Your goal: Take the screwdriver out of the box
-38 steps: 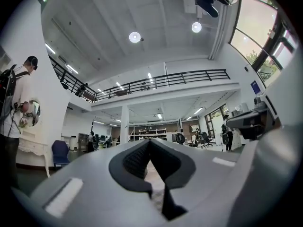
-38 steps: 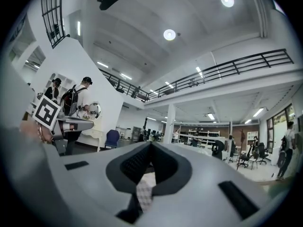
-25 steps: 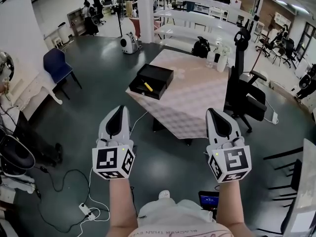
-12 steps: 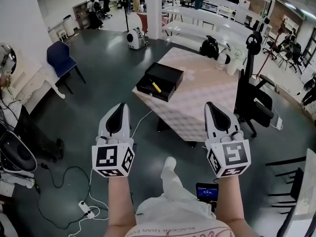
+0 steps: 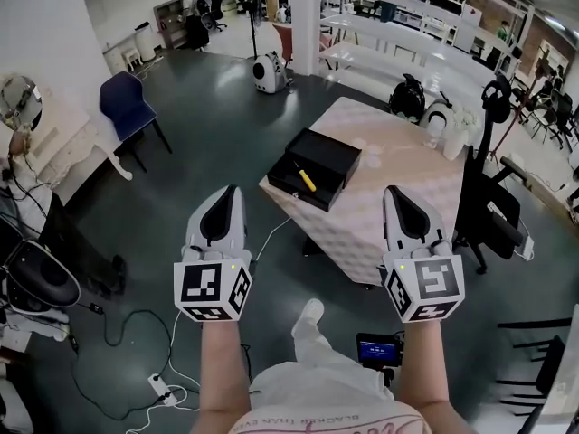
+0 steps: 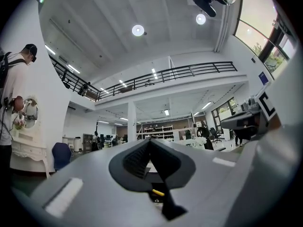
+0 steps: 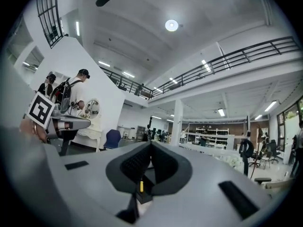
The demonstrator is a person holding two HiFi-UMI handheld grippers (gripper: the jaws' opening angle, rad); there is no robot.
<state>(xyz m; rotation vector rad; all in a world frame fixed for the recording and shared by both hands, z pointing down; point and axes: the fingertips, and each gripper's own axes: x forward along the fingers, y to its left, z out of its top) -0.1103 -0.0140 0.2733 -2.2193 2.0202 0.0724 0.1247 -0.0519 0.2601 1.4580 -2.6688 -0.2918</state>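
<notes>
Dark floor (image 5: 190, 170) of an open workshop, checked-top table (image 5: 398, 197) ahead, its near corner pointing at the person. Black office chair (image 5: 493, 211) just beside the table's right edge, blue chair (image 5: 127, 107) well off to the left by the wall. Black box (image 5: 330, 156) sits open on the table's left corner, slightly overhanging the edge. Both grippers are held level, side by side over the floor, well short of the table. Left gripper (image 5: 228, 191): jaws clenched tip to tip, nothing between them, confirmed in its own view (image 6: 150, 142). Right gripper (image 5: 392, 191): same, pads pressed together and empty (image 7: 151, 144). Screwdriver (image 5: 307, 179), yellow handle, lies diagonally inside the box near its front wall, untouched, apart from both grippers.
</notes>
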